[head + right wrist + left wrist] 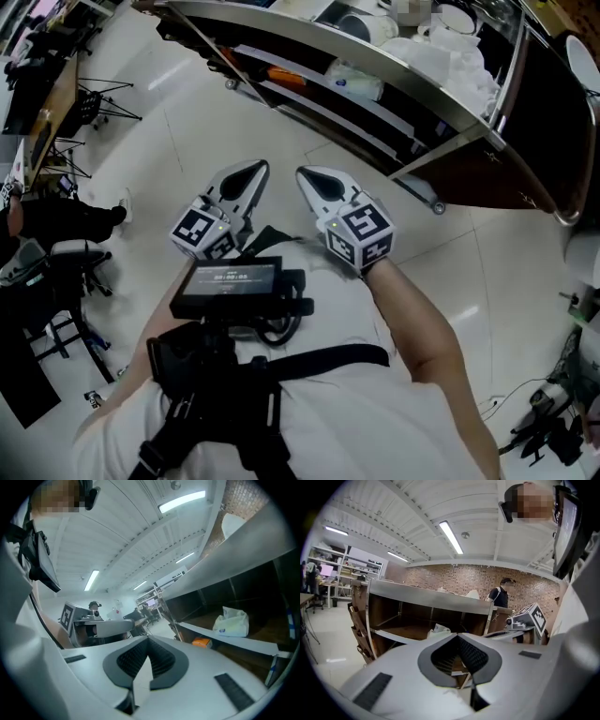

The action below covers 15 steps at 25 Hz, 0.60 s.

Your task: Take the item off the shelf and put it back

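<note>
Both grippers are held side by side over the white floor, short of the shelf (441,112). My left gripper (261,169) is shut with nothing between its jaws, and so is my right gripper (303,173). A white plastic bag (354,82) lies on the middle board, with an orange item (286,77) on a board to its left. In the left gripper view the shut jaws (457,635) point at the shelf (426,599) and the bag (439,630). In the right gripper view the shut jaws (148,640) sit left of the bag (230,623) and the orange item (201,642).
White bowls and cloths (441,42) crowd the shelf top. A tripod (98,105), a chair (66,262) and a seated person's legs (70,220) are at the left. Cables (548,427) lie at the lower right. A person (501,595) stands behind the shelf.
</note>
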Tool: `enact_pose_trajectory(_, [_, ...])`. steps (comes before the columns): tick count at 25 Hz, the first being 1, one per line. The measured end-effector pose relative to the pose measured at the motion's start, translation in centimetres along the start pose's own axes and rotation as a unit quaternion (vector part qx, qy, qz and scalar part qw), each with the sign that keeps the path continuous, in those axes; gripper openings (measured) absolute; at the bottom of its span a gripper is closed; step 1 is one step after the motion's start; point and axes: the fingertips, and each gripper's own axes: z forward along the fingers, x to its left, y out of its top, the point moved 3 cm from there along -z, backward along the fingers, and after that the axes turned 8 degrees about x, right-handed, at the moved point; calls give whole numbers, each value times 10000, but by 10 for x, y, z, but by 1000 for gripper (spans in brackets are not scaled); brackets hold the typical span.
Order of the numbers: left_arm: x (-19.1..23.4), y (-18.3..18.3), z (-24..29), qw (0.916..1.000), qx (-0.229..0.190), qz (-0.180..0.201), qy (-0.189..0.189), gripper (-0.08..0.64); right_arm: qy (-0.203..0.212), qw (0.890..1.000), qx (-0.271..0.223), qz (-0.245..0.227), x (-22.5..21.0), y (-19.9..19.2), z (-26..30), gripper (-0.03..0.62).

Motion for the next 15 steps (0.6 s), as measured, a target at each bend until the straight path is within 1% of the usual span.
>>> enact_pose_trajectory(6, [5, -1, 23, 9994, 99, -15, -324, 8, -591, 9978, -129, 280, -30, 2, -10, 8])
enact_pose_trajectory(11, [11, 0, 38, 9980, 199, -60, -590, 8, -1167, 9915, -202, 546, -54, 2, -22, 8])
enact_pose_trajectory(15, [18, 4, 42, 9974, 184, -26, -699, 8, -1560, 9855, -237, 626, -75, 2, -22, 8])
